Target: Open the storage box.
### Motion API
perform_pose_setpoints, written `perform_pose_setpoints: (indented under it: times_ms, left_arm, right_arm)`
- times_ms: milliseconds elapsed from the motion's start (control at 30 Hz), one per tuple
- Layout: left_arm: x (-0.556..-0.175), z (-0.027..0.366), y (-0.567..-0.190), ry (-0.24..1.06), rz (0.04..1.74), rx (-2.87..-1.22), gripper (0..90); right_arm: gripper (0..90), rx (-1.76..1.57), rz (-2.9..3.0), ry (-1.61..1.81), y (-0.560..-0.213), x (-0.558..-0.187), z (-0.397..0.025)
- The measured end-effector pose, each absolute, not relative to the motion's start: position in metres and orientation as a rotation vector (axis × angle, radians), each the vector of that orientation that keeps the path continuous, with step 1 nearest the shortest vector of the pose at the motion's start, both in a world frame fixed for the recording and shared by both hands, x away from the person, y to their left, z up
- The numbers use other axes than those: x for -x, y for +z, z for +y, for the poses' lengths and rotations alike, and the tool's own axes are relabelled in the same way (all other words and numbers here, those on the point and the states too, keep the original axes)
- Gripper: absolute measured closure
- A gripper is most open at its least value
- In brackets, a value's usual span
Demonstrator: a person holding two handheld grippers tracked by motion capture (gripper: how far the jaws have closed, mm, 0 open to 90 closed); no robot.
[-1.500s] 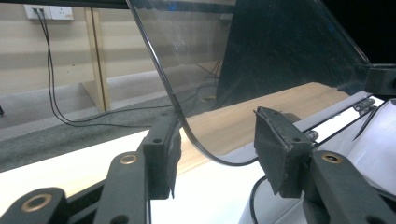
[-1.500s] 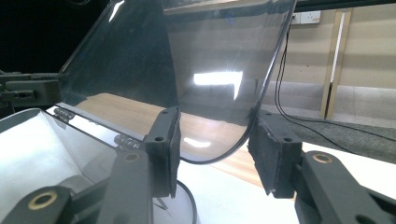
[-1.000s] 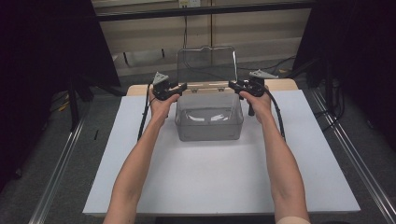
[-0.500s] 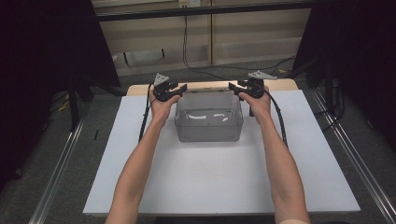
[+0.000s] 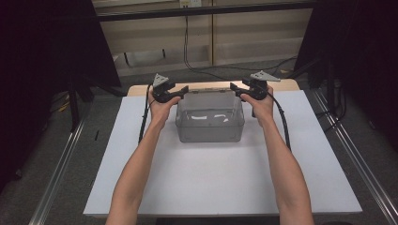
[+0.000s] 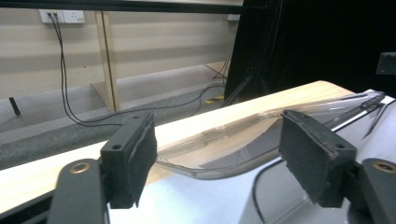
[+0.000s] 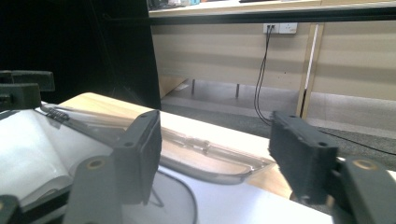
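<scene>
A clear plastic box [image 5: 210,118] is sitting toward the far middle of the white tabletop [image 5: 220,183], its lid lying flat. The left gripper [image 5: 180,91] is hovering at the box's far left corner, jaws spread and gripping nothing. The right gripper [image 5: 236,90] is hovering at the far right corner, jaws likewise spread around the lid edge [image 7: 210,156].

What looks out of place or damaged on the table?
Nothing stands out. The clear box sits square on the white mat, lid down and flat, with an open tool at each rear corner.
</scene>
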State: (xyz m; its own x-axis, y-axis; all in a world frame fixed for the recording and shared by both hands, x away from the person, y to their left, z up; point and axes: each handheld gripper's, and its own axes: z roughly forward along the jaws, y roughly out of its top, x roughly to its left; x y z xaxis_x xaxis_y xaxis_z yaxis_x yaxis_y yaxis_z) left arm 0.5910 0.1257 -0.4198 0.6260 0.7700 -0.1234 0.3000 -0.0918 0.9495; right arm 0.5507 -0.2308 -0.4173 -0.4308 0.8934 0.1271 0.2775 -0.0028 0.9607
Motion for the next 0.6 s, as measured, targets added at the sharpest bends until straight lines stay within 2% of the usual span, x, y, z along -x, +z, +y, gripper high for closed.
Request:
perform_pose_setpoints:
  times_ms: [100, 233, 467, 600]
  left_arm:
    - [-0.587, 0.127, -0.42, 0.488, 0.895, -1.657, 22.8]
    - [-0.581, 0.129, -0.421, 0.483, 0.898, -1.657, 15.2]
    - [-0.564, 0.131, -0.413, 0.514, 0.873, -1.65, 7.3]
    - [-0.553, 0.132, -0.407, 0.493, 0.843, -1.624, 5.0]
  right_arm:
    - [23.8, -1.198, 1.728, 1.447, -0.415, -0.547, -0.23]
    - [16.9, -1.186, 1.72, 1.449, -0.413, -0.543, -0.227]
    - [4.5, -1.16, 1.707, 1.438, -0.409, -0.532, -0.221]
    - [1.6, -1.152, 1.674, 1.453, -0.404, -0.521, -0.221]
